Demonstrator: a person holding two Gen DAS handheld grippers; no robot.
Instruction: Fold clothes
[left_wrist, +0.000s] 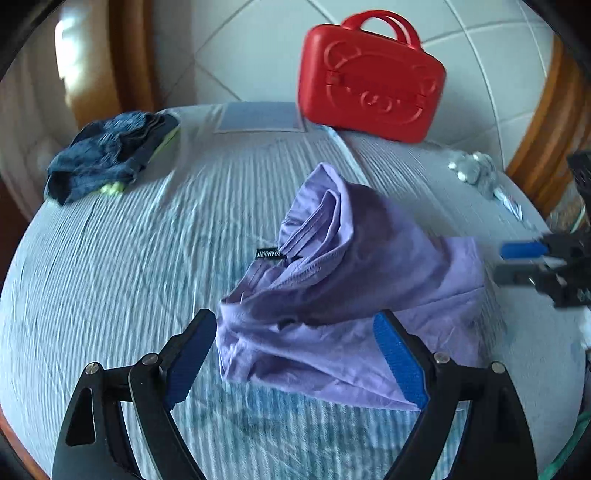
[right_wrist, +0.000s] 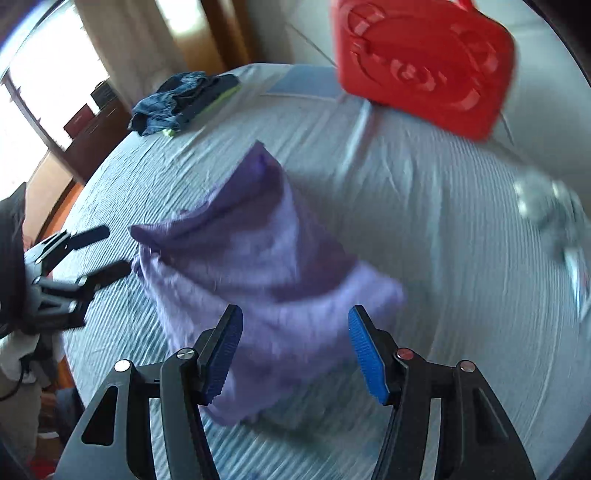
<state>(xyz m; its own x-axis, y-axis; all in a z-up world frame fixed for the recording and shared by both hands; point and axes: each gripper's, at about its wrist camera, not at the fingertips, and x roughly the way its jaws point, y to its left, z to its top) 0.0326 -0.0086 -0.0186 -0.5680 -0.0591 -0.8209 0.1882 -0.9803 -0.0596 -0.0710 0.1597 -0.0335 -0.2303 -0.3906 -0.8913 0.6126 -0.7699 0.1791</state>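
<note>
A lilac garment (left_wrist: 354, 291) lies crumpled in a loose heap near the middle of the bed (left_wrist: 110, 277), its fabric bunched into a raised peak toward the far side and spreading flatter toward the near edge. A small black label (left_wrist: 269, 254) with white lettering shows at a seam on its left side, facing up. Well apart from it, at the far left corner of the bed, a dark blue garment (left_wrist: 107, 155) sits in a rumpled pile with a strip of yellow-green fabric (left_wrist: 110, 189) showing beneath it.
</note>
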